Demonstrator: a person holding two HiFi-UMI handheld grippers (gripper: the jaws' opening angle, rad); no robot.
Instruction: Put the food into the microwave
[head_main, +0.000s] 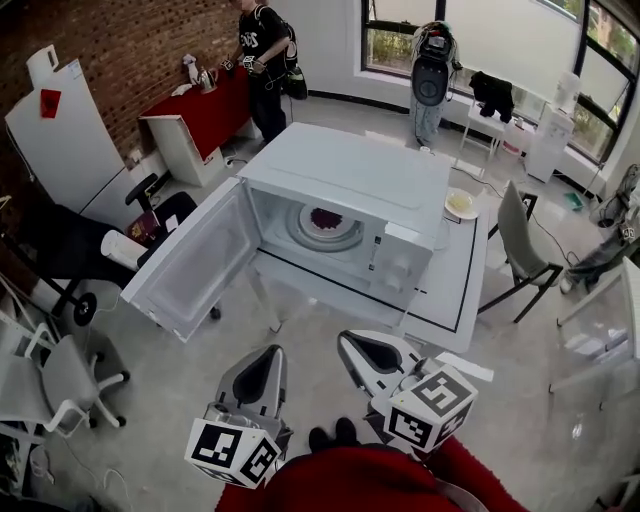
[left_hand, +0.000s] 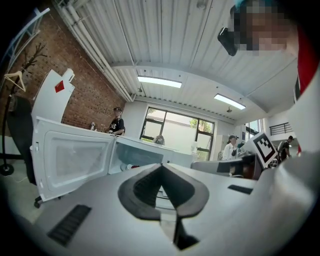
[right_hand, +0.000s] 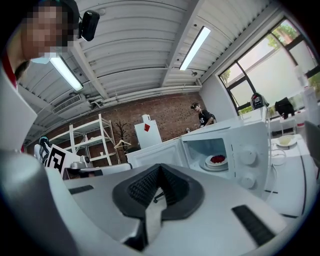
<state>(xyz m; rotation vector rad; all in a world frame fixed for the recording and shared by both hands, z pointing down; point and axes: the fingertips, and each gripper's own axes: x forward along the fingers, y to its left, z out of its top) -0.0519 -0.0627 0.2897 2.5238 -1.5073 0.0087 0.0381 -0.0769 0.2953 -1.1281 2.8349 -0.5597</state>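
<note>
A white microwave (head_main: 345, 180) stands on a white table (head_main: 455, 290) with its door (head_main: 195, 262) swung wide open to the left. Inside, a plate of red food (head_main: 325, 220) rests on the turntable; the right gripper view also shows this red food (right_hand: 217, 159). My left gripper (head_main: 268, 354) and right gripper (head_main: 350, 342) hover side by side in front of the table, short of the microwave, both pointing toward it. Each has its jaws together with nothing between them. The left gripper view looks past the left gripper (left_hand: 161, 166) at the open door (left_hand: 70, 157).
A small plate of pale food (head_main: 460, 203) sits on the table to the right of the microwave. A grey chair (head_main: 525, 245) stands at the table's right, office chairs (head_main: 50, 375) at the left. A person (head_main: 262, 60) stands by a red counter far behind.
</note>
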